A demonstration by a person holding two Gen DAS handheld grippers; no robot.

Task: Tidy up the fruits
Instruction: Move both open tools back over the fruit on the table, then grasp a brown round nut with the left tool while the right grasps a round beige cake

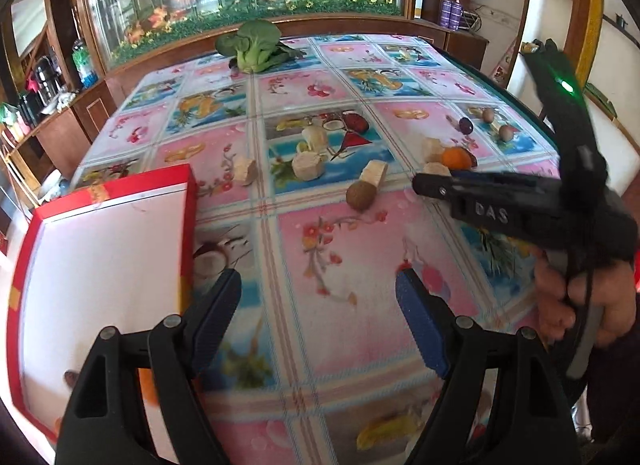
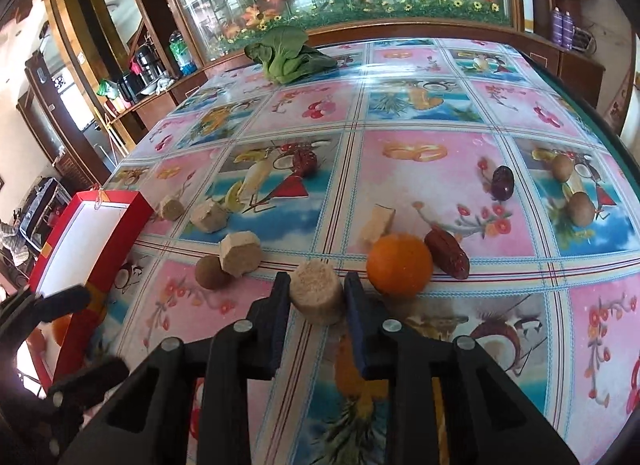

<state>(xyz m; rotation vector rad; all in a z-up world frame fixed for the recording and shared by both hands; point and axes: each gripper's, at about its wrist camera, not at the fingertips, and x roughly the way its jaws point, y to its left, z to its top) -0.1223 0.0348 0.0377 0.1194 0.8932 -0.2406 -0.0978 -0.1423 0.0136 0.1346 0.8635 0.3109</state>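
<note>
Right tool [image 2: 317, 297] grips a tan cake [image 2: 316, 297] beside the orange [image 2: 399, 265].

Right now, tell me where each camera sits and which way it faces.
Left wrist: on the open left gripper, looking down across the table beside the red box; right gripper and a hand show.
Right wrist: on the right gripper, clamping a tan round cake.
Shared: orange, bok choy, box.

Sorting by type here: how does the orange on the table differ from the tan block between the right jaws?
The orange is bright and round; the tan block is pale, crumbly, cylinder-shaped. The orange lies free on the cloth; the block sits between the right gripper's jaws. The orange looks larger. They sit side by side.
</note>
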